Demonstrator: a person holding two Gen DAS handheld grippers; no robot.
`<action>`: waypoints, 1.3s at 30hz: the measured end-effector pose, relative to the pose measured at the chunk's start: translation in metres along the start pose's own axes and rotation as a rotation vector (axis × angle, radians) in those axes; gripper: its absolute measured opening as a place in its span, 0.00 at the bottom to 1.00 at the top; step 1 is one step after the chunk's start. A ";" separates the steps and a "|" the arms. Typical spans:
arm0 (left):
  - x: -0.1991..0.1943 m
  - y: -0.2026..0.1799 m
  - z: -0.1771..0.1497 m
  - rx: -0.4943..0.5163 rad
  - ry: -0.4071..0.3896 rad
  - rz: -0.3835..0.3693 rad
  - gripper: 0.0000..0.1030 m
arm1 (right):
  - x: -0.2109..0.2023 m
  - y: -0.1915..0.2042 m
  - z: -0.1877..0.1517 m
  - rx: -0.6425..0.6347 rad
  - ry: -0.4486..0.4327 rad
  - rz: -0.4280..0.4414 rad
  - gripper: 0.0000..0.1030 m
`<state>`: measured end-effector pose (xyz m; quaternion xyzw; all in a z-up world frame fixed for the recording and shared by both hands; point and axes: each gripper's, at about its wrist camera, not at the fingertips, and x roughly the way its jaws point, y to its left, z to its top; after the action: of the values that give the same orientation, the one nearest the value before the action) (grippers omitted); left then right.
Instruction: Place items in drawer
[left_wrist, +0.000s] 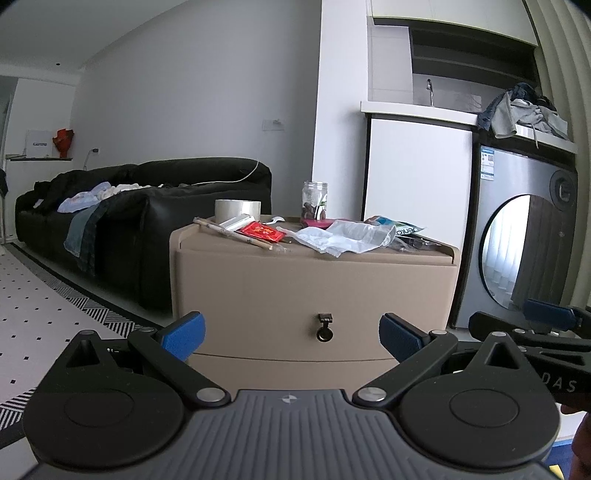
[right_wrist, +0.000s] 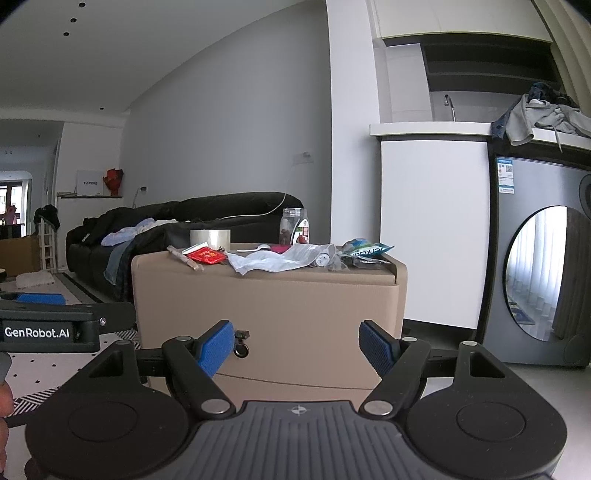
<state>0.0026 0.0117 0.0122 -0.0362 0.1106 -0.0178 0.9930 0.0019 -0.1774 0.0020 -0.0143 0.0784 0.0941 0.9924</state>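
Evidently nothing is stowed yet: the tan, rounded bedside cabinet (left_wrist: 314, 280) has its top drawer closed, its small dark ring pull (left_wrist: 325, 328) untouched. Along the cabinet's top lie the clear tape roll (left_wrist: 237, 210) near the back left corner, a red packet (left_wrist: 260, 232), a thin wooden stick (left_wrist: 232, 233) at the left front edge, crumpled clear plastic (left_wrist: 343, 238) and a glass jar (left_wrist: 315, 203) toward the back edge. Left gripper (left_wrist: 291, 334) and right gripper (right_wrist: 297, 345) hover before the front, fingers spread, empty. Opening comes first: one gripper should probably close on the pull and draw straight back.
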 end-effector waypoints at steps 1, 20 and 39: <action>0.000 0.000 0.001 -0.003 -0.002 -0.003 1.00 | 0.000 0.000 0.000 0.000 -0.001 -0.002 0.76; -0.015 0.013 0.011 -0.037 -0.030 0.000 1.00 | 0.001 0.007 0.002 0.050 -0.005 0.017 0.76; -0.020 0.011 0.016 -0.017 -0.046 -0.009 1.00 | -0.005 0.006 0.006 0.043 -0.010 -0.002 0.77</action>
<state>-0.0128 0.0241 0.0309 -0.0453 0.0879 -0.0206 0.9949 -0.0034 -0.1721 0.0084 0.0073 0.0754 0.0916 0.9929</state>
